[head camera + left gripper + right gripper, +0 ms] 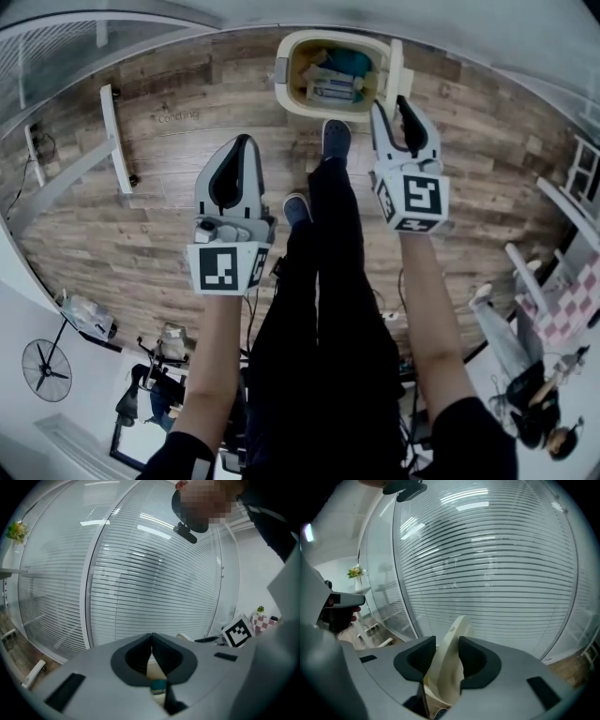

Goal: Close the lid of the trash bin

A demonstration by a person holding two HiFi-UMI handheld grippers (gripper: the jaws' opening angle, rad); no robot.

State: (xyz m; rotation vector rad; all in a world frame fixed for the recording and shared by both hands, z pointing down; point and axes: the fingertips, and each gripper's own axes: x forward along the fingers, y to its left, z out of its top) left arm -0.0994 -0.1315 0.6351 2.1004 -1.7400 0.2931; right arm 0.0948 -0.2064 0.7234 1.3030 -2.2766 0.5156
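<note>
While the right claw (391, 105) was clamped on the upright cream lid (396, 64) of the trash bin (285, 73), with the lid's edge rising between its jaws in the right gripper view, the chief hazard looked to be the hold itself. The pads pinched a thin, smooth, curved panel, so as the lid swung on its hinge it could twist free and slam down. The probably light bin could also be dragged or tipped. Its open mouth lay just beside that claw, on the side toward the left claw (244, 141), whose jaws were closed on nothing, well short of the bin and not placed to steady it. Rubbish (333, 80) heaped inside seemed high enough to stop the lid seating. A shoe (336, 139) stood just below the right claw at the bin's foot. Whether it pressed a pedal could not be told, but that would fight the closing.
</note>
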